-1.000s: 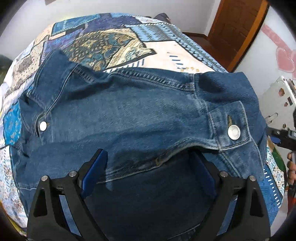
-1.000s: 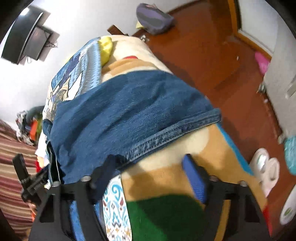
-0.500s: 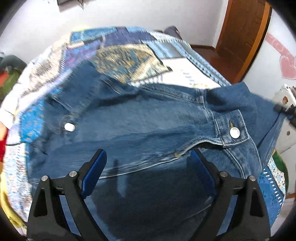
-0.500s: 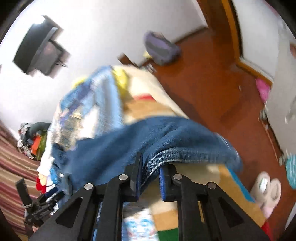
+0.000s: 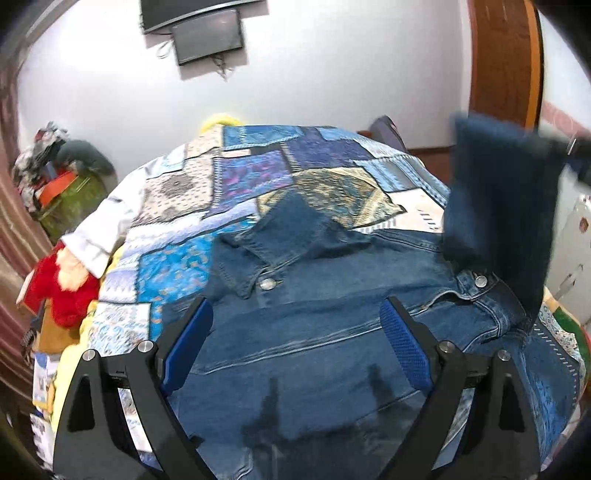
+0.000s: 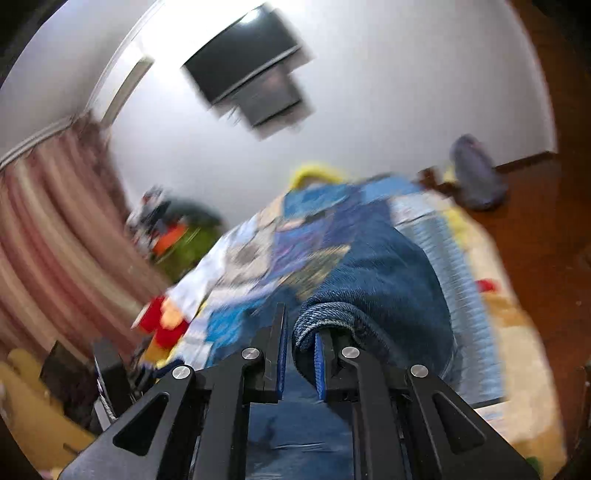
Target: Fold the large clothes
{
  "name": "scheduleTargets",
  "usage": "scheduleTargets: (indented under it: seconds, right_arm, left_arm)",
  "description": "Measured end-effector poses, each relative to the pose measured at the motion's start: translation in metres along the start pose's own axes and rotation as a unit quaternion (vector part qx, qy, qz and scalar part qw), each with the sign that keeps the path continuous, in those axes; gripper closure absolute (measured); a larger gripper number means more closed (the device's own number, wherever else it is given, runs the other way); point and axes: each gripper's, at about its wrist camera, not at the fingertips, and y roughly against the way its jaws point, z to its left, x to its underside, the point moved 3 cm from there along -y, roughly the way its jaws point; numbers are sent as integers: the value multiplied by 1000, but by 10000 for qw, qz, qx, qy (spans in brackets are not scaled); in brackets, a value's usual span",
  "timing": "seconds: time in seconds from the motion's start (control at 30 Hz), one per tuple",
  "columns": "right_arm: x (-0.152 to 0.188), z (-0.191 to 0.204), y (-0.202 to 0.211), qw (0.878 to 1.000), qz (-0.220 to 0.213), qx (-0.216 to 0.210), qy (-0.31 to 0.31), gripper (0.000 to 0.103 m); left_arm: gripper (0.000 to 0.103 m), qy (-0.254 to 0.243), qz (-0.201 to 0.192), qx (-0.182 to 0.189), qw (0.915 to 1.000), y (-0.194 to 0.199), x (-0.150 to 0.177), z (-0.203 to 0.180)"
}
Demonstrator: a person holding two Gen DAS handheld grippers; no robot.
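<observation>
A blue denim jacket (image 5: 351, 266) lies spread on a patchwork bedspread (image 5: 258, 173), collar and metal buttons facing up. My left gripper (image 5: 295, 314) hovers open above the jacket's middle, with nothing between its blue pads. My right gripper (image 6: 301, 325) is shut on a folded edge of the jacket (image 6: 388, 280) and holds it up off the bed. In the left wrist view that raised part of the denim (image 5: 498, 206) hangs blurred at the right, above the rest of the jacket.
A red plush toy (image 5: 62, 291) and a white cloth (image 5: 107, 229) lie at the bed's left edge. A heap of clothes (image 5: 62, 173) stands by the wall. A dark screen (image 5: 207, 33) hangs on the wall, a wooden door (image 5: 502, 62) is at the right, and a bag (image 6: 476, 173) lies on the floor.
My right gripper closed on the jacket's edge and lifted it upward, rolling as it rose. My left gripper rose and tilted up, still open, so more of the bed and wall shows.
</observation>
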Motion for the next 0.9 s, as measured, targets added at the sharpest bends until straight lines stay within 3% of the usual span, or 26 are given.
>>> scheduleTargets:
  seconds: [0.1, 0.2, 0.37, 0.53, 0.8, 0.9]
  right_arm:
    - [43, 24, -52, 9973, 721, -146, 68, 93]
    - [92, 29, -103, 9882, 1533, 10, 52, 93]
    - [152, 13, -135, 9662, 2531, 464, 120, 92]
    - [153, 9, -125, 9589, 2806, 268, 322, 92]
    - [151, 1, -81, 9640, 2653, 92, 128, 92]
    - [147, -10, -52, 9692, 2424, 351, 267, 92]
  left_arm:
    - [11, 228, 62, 3, 9997, 8, 13, 21]
    - [11, 375, 220, 4, 9991, 11, 31, 41]
    - [11, 341, 466, 8, 9983, 9, 55, 50]
    - [11, 130, 564, 95, 9983, 3, 58, 29]
    - [11, -189, 507, 794, 9954, 2, 32, -27]
    - [11, -396, 448, 933, 9938, 2, 19, -48]
